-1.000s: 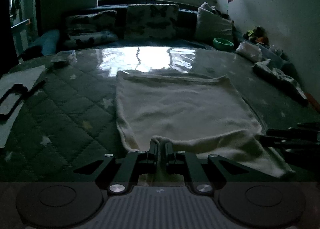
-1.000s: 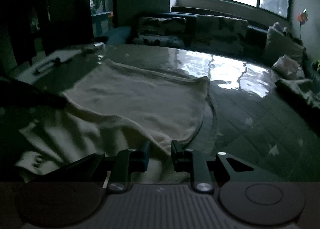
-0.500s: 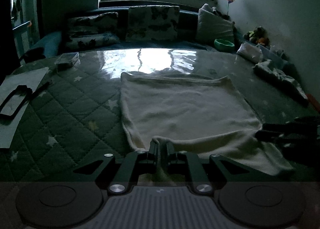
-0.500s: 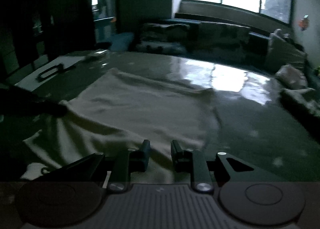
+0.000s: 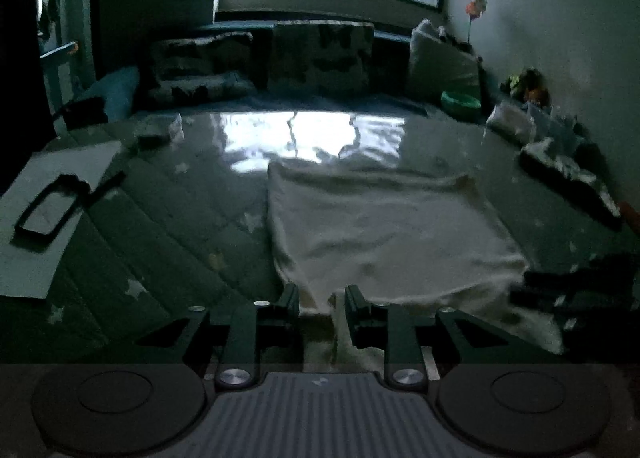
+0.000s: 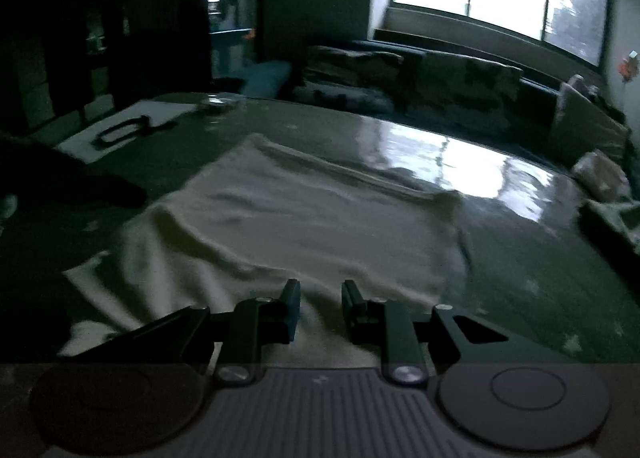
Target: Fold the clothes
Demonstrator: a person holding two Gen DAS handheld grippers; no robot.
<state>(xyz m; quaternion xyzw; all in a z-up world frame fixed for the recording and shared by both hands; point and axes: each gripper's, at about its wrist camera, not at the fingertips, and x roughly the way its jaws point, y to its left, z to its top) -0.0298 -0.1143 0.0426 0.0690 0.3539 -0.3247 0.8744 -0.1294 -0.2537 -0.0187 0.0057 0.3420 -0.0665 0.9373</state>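
A cream garment lies spread on a quilted star-pattern mat, its near hem folded over. It also shows in the right wrist view. My left gripper is open at the near left part of the hem, the cloth lying between its fingers without being pinched. My right gripper is open over the near right part of the hem, cloth below and between its fingers. The right gripper shows dark at the right edge of the left wrist view. The left gripper shows as a dark shape at the left of the right wrist view.
A white sheet with a black frame-like object lies at the mat's left. A dark garment and a pile of small things lie along the right wall. Cushions and a green bowl line the back under the window.
My left gripper was shut on the hem and has opened, letting the cloth go. Both grippers have moved forward over the garment. The right gripper stays open.
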